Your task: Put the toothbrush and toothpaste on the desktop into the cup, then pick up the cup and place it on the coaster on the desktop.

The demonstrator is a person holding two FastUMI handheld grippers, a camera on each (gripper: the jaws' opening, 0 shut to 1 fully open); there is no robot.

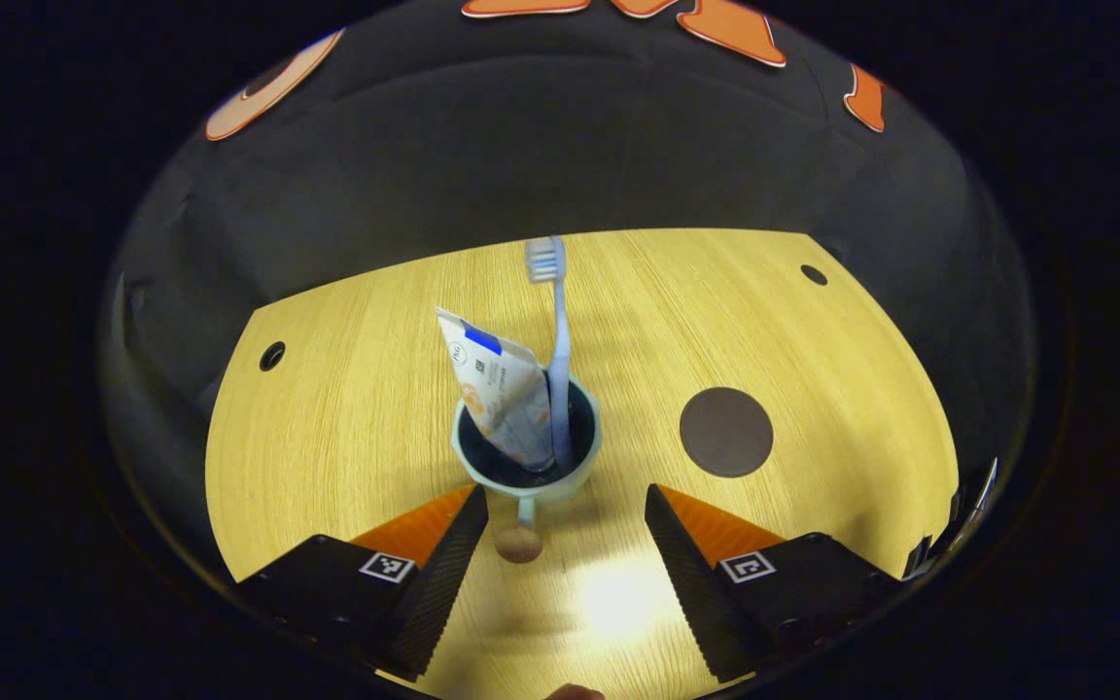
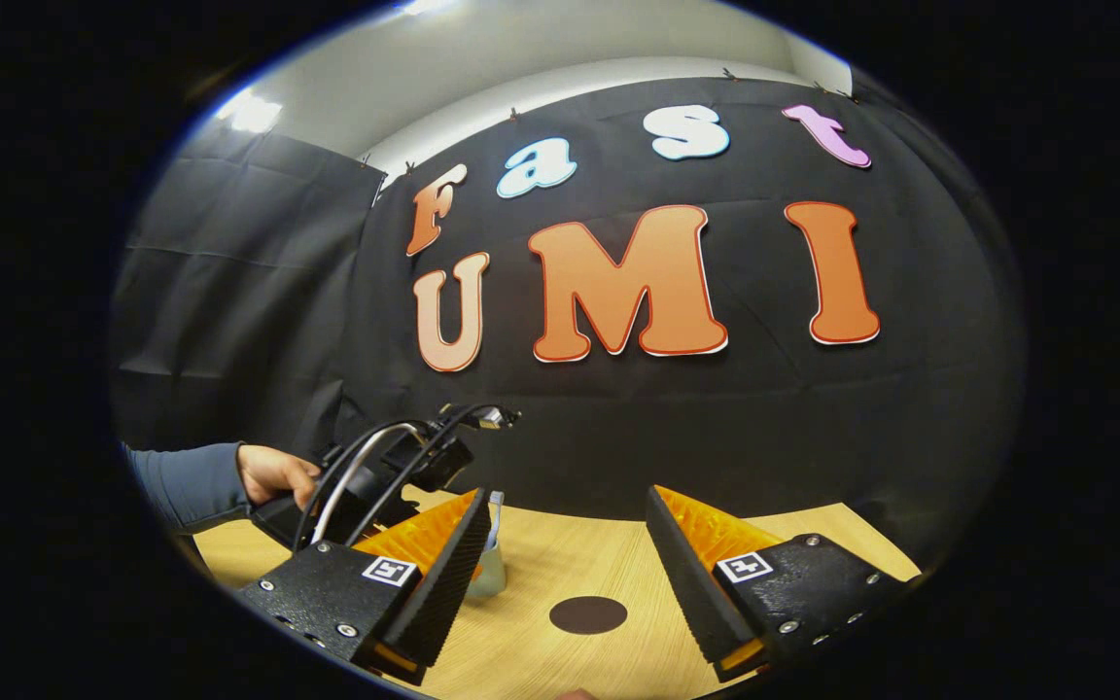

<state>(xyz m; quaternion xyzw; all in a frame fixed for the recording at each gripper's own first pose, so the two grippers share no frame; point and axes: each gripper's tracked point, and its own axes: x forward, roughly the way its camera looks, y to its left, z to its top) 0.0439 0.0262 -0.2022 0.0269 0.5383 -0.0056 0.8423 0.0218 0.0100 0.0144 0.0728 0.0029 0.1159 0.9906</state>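
Observation:
In the left gripper view a pale blue cup (image 1: 528,473) stands on the wooden desktop (image 1: 346,428). A light blue toothbrush (image 1: 558,350) stands upright in it, bristles up, and a white toothpaste tube (image 1: 497,384) leans beside it. The cup's handle (image 1: 521,533), ending in a brown knob, points toward me. My left gripper (image 1: 567,494) is open just short of the cup, its fingers either side of the handle, touching nothing. A dark round coaster (image 1: 726,432) lies to the cup's right. My right gripper (image 2: 567,501) hangs open above the desktop, with the coaster (image 2: 588,614) below and the cup (image 2: 490,574) partly hidden behind its finger.
Two small round holes (image 1: 271,356) (image 1: 814,274) sit near the desktop's far corners. In the right gripper view a hand (image 2: 273,473) in a blue sleeve holds the left gripper's body (image 2: 395,462) with its cables at the left. Black cloth walls surround the desktop.

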